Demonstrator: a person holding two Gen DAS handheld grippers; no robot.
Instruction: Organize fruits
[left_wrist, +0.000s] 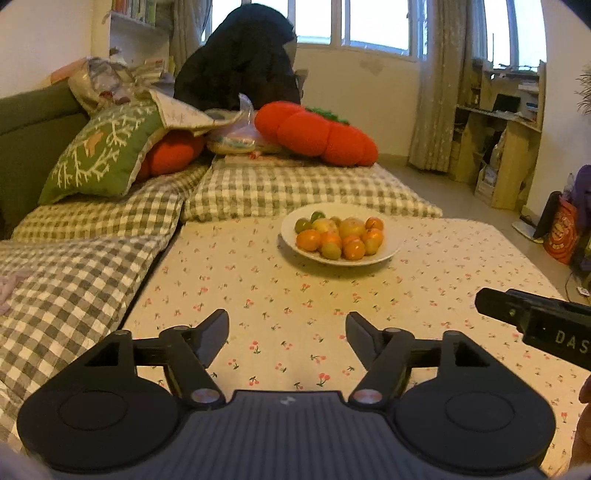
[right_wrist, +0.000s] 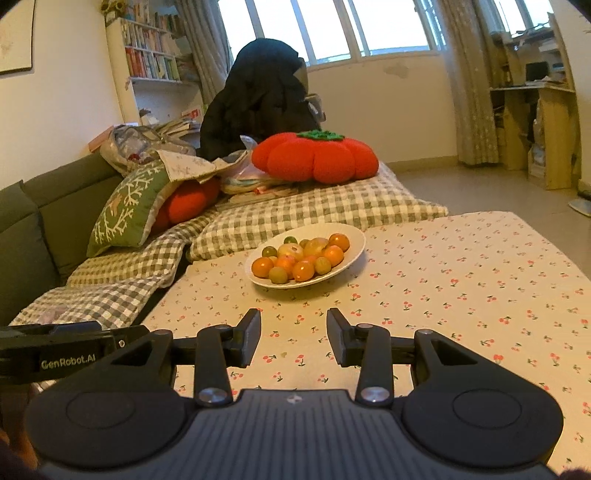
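Observation:
A white plate (left_wrist: 388, 236) holds a pile of several small orange, yellow and green fruits (left_wrist: 341, 234) on a cherry-print tablecloth (left_wrist: 277, 295). It also shows in the right wrist view as the plate (right_wrist: 351, 240) with the fruits (right_wrist: 303, 256). My left gripper (left_wrist: 287, 325) is open and empty, above the cloth, well short of the plate. My right gripper (right_wrist: 293, 328) is open and empty, also short of the plate. The right gripper's body (left_wrist: 535, 321) shows at the right edge of the left wrist view; the left gripper's body (right_wrist: 66, 350) shows at the left of the right wrist view.
A green sofa with a checked grey cover (left_wrist: 92, 240) runs along the table's left and far sides. On it lie a green cushion (left_wrist: 99, 155), red tomato-shaped pillows (left_wrist: 317, 133) and a black heap (left_wrist: 240, 55). Wooden shelves (left_wrist: 509, 122) stand at the right.

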